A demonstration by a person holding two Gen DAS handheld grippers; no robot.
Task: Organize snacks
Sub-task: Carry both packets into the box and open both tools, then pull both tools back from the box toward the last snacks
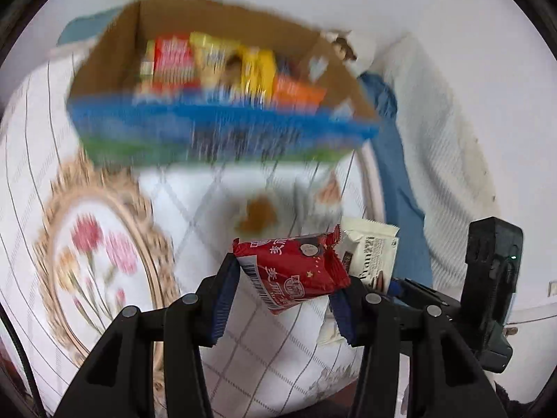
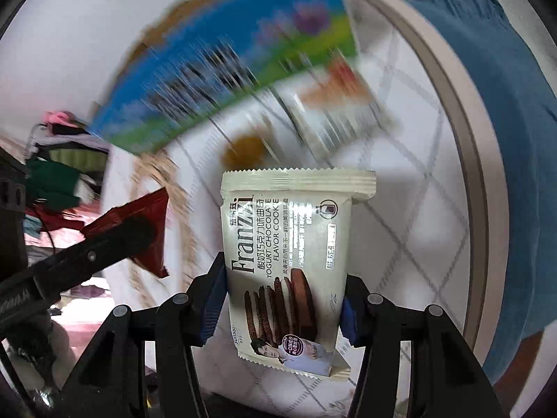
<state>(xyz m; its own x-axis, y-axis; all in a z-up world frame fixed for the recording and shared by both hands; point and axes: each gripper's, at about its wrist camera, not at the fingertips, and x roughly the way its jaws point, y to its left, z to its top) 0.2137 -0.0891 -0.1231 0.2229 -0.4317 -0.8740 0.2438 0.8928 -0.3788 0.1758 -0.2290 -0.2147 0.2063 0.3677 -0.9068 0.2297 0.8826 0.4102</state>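
Note:
My left gripper is shut on a red snack packet and holds it above the bed. My right gripper is shut on a cream Franzzi yogurt chocolate cookie packet; that packet also shows in the left wrist view, just right of the red one. An open cardboard box with a blue and green front stands ahead on the bed and holds several snack packets. In the right wrist view the box is blurred at upper left, and the red packet shows at left.
A white quilted bedspread with grid lines covers the bed. Loose snacks lie blurred on it near the box. A blue cloth lies at right. A floral embroidered cover is at left. Clutter sits far left.

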